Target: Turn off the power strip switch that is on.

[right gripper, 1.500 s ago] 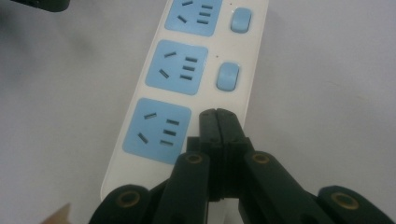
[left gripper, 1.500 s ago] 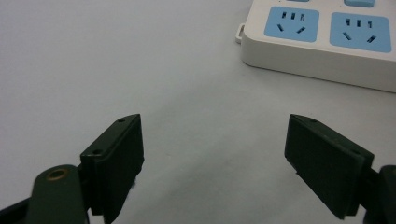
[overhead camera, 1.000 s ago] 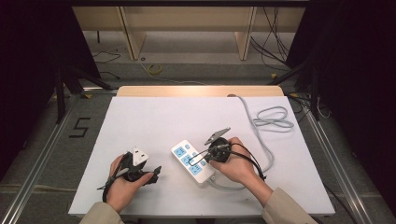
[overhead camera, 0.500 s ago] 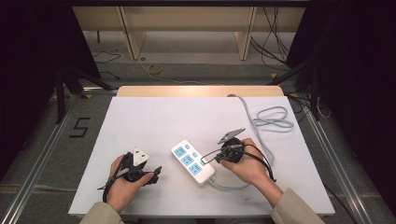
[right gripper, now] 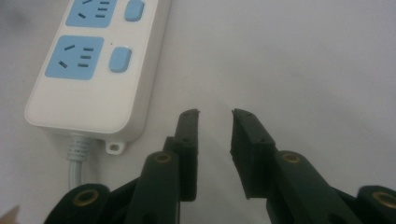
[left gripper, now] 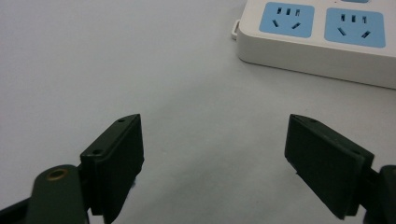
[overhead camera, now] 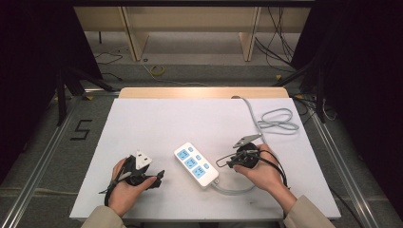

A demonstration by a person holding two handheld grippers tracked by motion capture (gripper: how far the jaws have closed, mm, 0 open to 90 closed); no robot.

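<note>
Change: right gripper (overhead camera: pixel 223 160) drawn back to the right off the power strip (overhead camera: pixel 196 164) since a second ago, now just beside its cable end; left gripper (overhead camera: pixel 159 176) and strip where they were.
Power strip: white, oblong, rounded corners, lying flat on the table (overhead camera: pixel 157 123), set at a slant near the front middle, between the two hands.
Strip face: three pale blue socket panels in a row, each paired with a small blue button; in the right gripper view (right gripper: pixel 95 70) two panels and two buttons seen, plus a small mounting tab at the near corner.
Cable: grey cord (overhead camera: pixel 278 121) leaving the strip's near end, curving round behind the right hand (overhead camera: pixel 261 171) to a loose coil at the table's far right.
Right fingers: slightly parted, a narrow gap, nothing between them, pointing at bare table beside the strip (right gripper: pixel 215 140).
Left fingers: spread wide, empty, low over bare table, strip's long edge ahead and to the right (left gripper: pixel 215 158).
Left hand: (overhead camera: pixel 126 187) near the front left, well apart from the strip.
Table: white top, pale wooden strip along the far edge.
</note>
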